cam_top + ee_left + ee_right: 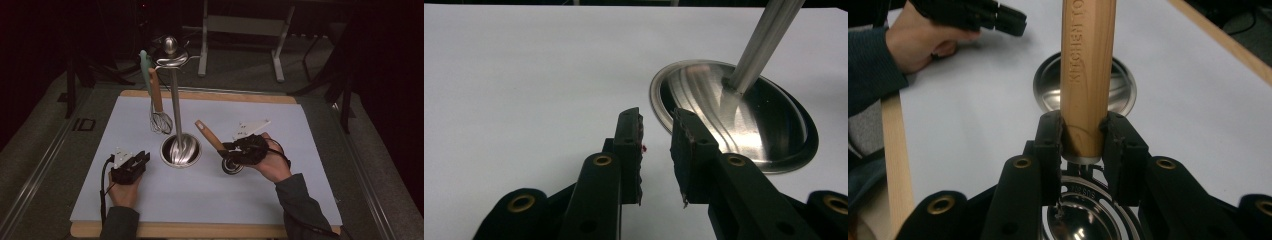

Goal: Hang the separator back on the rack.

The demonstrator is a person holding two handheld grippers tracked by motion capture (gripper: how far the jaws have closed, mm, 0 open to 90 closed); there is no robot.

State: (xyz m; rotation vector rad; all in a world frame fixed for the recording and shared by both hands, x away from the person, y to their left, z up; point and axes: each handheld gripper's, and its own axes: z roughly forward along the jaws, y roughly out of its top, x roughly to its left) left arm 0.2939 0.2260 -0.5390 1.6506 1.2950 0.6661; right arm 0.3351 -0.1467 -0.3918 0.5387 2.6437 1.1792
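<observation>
Right gripper view, writing: raised letters run along the wooden handle [1087, 75], reading "KITCHEN TO" before the frame cuts them off; small stamped characters on the metal below the jaws are too small to read.
Held utensil, look: pale wood handle, squared with rounded edges, joined by a metal collar to a shiny slotted steel head [1088, 220].
Held utensil, place: over the white mat [280, 190], right of the stand's round base [180, 149], handle slanting up and toward the stand in the high view.
Right gripper [1082, 137]: jaws clamped on the lower end of the handle, pads pressing both sides.
Left gripper [657, 145]: jaws parted by a narrow gap, nothing between them, low over the mat just beside the base.
Stand: steel pole [175, 100] with a whisk [159, 117] hanging from its top.
</observation>
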